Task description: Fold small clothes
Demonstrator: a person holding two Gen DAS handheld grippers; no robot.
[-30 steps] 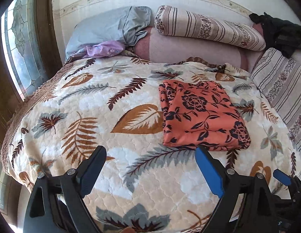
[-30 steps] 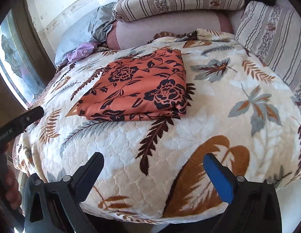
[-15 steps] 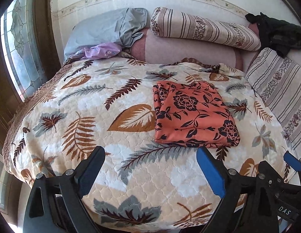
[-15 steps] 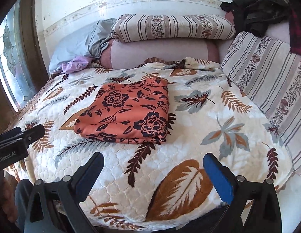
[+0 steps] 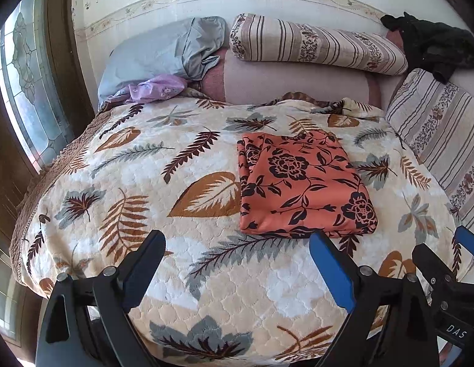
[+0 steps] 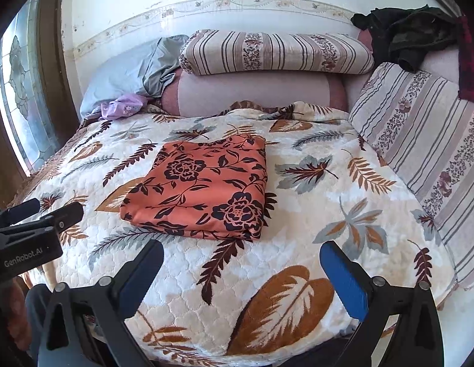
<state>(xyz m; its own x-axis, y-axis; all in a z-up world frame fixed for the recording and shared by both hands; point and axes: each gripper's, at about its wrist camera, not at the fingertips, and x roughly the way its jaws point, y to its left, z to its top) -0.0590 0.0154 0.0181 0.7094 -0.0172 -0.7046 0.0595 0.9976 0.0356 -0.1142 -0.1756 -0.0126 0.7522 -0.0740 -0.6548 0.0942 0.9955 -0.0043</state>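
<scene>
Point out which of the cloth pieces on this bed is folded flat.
The orange floral cloth, a neat rectangle mid-quilt. The purple cloth and the dark clothes lie crumpled by the pillows.

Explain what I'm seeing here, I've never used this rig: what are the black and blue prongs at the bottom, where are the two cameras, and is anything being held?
The prongs are the fingers of two handheld grippers; a person carries one in each hand, and no robot arm is involved. Each picture comes from a fisheye camera on a gripper, looking forward along its fingers. In the left wrist view the left gripper stands open and empty. In the right wrist view the right gripper is also open and empty, and the left gripper shows at that picture's left edge. Both hang over the near end of a bed with a leaf-patterned quilt. On it lies a folded orange floral cloth, touched by neither gripper. Behind are striped pillows, and a grey cloth.
</scene>
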